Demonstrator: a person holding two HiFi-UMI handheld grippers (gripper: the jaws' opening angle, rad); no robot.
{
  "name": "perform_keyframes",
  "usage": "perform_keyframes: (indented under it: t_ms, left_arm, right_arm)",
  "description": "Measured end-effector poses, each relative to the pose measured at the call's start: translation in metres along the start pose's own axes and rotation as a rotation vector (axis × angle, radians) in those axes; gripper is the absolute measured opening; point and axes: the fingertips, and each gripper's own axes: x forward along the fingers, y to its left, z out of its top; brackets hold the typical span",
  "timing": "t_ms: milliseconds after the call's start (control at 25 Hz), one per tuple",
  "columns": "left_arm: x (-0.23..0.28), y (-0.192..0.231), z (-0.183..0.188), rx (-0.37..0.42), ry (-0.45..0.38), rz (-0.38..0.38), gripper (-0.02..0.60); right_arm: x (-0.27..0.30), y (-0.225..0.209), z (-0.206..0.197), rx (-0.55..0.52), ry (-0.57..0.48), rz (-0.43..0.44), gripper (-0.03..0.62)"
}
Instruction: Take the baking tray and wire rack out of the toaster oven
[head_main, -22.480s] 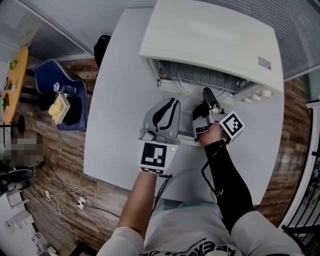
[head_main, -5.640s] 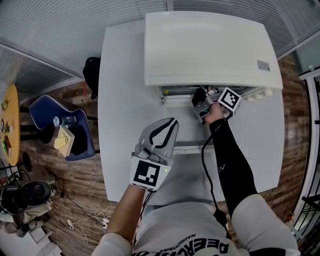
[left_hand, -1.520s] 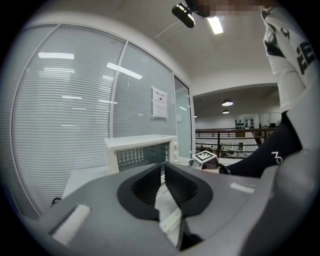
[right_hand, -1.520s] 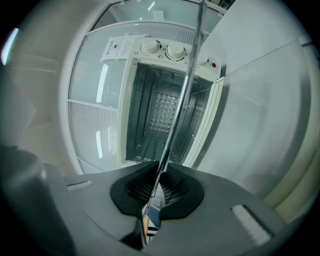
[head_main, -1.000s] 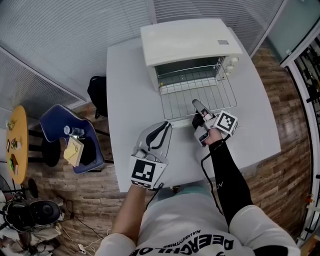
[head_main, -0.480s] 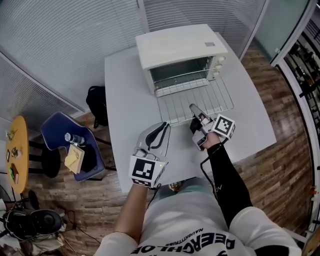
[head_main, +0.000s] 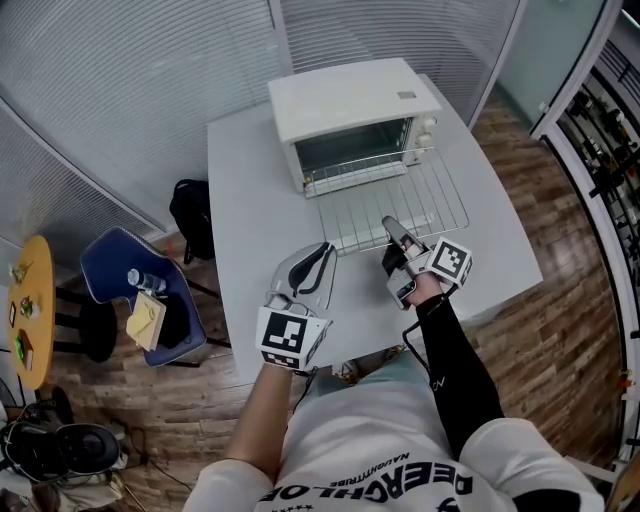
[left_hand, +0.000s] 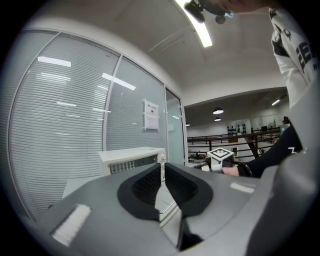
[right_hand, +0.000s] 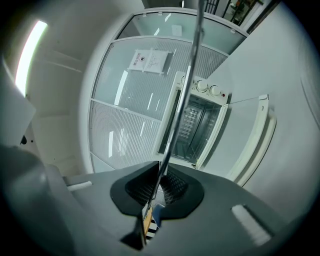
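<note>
The right gripper (head_main: 389, 224) is clamped shut on the near edge of the wire rack (head_main: 395, 205), toward that edge's middle. In its own view the rack's wire runs edge-on as a thin line from between the pads straight up the picture. From that grip the rack stretches away flat over the desk (head_main: 250, 200). Its far edge reaches the open door (right_hand: 261, 131) just in front of the toaster oven (head_main: 350, 95), so the rack is outside the oven's mouth.

The left gripper (head_main: 322, 250) is just beside the rack's near left corner and apart from it. It points toward the oven, with its jaws drawn together to a narrow slit and nothing between them.

The toaster oven stands at the far side of the desk with its knobs (head_main: 426, 130) on the right of the opening. Its cavity is dim; the right gripper view shows ribbed inner walls, but whether anything lies inside cannot be told.

Off the desk's left side are a black bag (head_main: 190, 215) on the floor and a blue chair (head_main: 130, 290) with small things on its seat.
</note>
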Motion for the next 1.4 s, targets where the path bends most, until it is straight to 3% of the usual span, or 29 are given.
perform_keyframes:
  t_ms: [240, 840, 1160, 1400]
  left_arm:
    - [0.020, -0.011, 0.002, 0.002, 0.009, 0.018, 0.061]
    - [0.143, -0.107, 0.015, -0.018, 0.014, 0.030, 0.061]
    - [0.200, -0.140, 0.013, -0.030, 0.015, 0.054, 0.061]
    - [0.221, -0.151, 0.004, -0.040, 0.043, 0.078, 0.061]
  right_arm:
    - [-0.029, -0.014, 0.025, 0.010, -0.022, -0.021, 0.006]
    - [-0.103, -0.083, 0.170, 0.042, -0.028, -0.053, 0.006]
    - [-0.124, -0.132, 0.223, 0.066, -0.001, -0.090, 0.008]
    - [-0.126, -0.163, 0.240, 0.101, 0.034, -0.107, 0.008]
